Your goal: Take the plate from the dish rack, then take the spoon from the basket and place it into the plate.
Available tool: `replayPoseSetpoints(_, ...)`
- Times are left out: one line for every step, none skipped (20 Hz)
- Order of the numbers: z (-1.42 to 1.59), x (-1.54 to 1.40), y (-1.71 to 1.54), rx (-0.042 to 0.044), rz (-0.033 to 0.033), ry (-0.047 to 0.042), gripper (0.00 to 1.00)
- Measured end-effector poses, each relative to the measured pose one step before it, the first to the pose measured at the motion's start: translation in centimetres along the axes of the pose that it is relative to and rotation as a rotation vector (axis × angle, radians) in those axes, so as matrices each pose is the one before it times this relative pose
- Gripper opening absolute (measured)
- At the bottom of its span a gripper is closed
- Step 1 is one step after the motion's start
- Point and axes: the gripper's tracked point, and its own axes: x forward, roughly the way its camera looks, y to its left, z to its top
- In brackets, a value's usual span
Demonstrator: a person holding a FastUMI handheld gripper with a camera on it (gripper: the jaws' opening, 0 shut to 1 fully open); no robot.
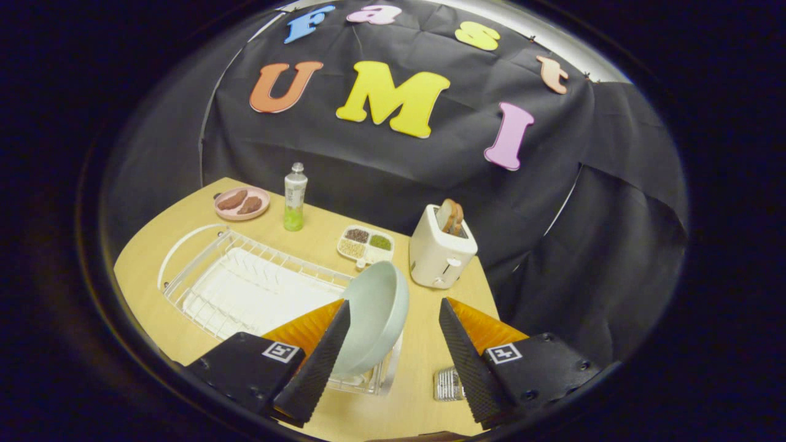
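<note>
A pale green plate [376, 316] stands on edge at the near right end of a white wire dish rack [245, 288] on a wooden table [424, 344]. My gripper [393, 325] is open above the table. Its left finger [319, 362] overlaps the plate's left rim, and the right finger [466, 362] stands well apart to the right. Most of the plate lies in the gap between them, nearer the left finger. A small metal mesh basket [447, 384] peeks out beside the right finger; what it holds is hidden.
A white toaster [440, 253] with bread in its slot stands just beyond the plate. A divided tray of grains [366, 245], a green-and-white bottle [295, 197] and a pink plate with brown food [241, 203] sit farther back. The table's right edge runs close to the toaster.
</note>
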Motion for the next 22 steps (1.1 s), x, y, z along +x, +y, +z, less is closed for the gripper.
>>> replayPoseSetpoints(-0.171,0.506,-0.122,0.01176,-0.00430,0.04215,0.95)
replayPoseSetpoints(0.145,0.719,-0.220,0.00781,-0.00566,0.03921,0.94)
replayPoseSetpoints(0.473,0.755,-0.427,0.00698,-0.02080,0.03007,0.93)
replayPoseSetpoints(0.266,0.538,-0.388,0.00594,-0.01415,0.03312,0.93)
replayPoseSetpoints(0.135,0.520,-0.168,0.00000,-0.01002,0.03916,0.89)
replayPoseSetpoints(0.078,0.526,-0.215,0.00215,-0.01792,0.04151,0.88)
replayPoseSetpoints(-0.095,0.362,-0.693,0.00899,-0.05563,0.05119,0.78)
replayPoseSetpoints(-0.255,0.217,0.521,-0.00251,0.00050,0.04748,0.74)
replayPoseSetpoints(-0.392,0.117,1.046,-0.00167,0.02343,0.05100,0.70)
replayPoseSetpoints(-0.536,0.535,0.283,-0.00288,-0.00613,0.06010,0.66)
replayPoseSetpoints(-0.192,0.179,-0.405,0.00531,-0.03598,0.04211,0.62)
replayPoseSetpoints(0.000,0.163,0.029,-0.00149,-0.01172,0.02717,0.58)
replayPoseSetpoints(0.236,-0.003,0.632,-0.00281,0.02248,0.01086,0.54)
replayPoseSetpoints(0.067,0.332,0.630,0.00383,0.01197,0.01610,0.46)
replayPoseSetpoints(0.300,-0.240,-0.146,0.02642,-0.01538,-0.00560,0.35)
replayPoseSetpoints(-0.417,0.157,0.076,0.00861,-0.01111,0.02096,0.33)
replayPoseSetpoints(0.068,-0.504,0.138,0.00040,-0.00266,-0.00575,0.31)
replayPoseSetpoints(0.068,-0.580,0.808,-0.01111,-0.00061,-0.00595,0.31)
replayPoseSetpoints(0.210,-0.634,0.487,-0.00238,-0.01823,-0.01291,0.26)
replayPoseSetpoints(0.087,-0.510,0.412,0.00848,-0.03659,-0.01669,0.23)
replayPoseSetpoints(-0.083,-0.272,0.333,-0.01005,-0.03721,-0.01431,0.21)
replayPoseSetpoints(-0.092,-0.308,0.350,-0.01082,-0.03597,-0.01710,0.19)
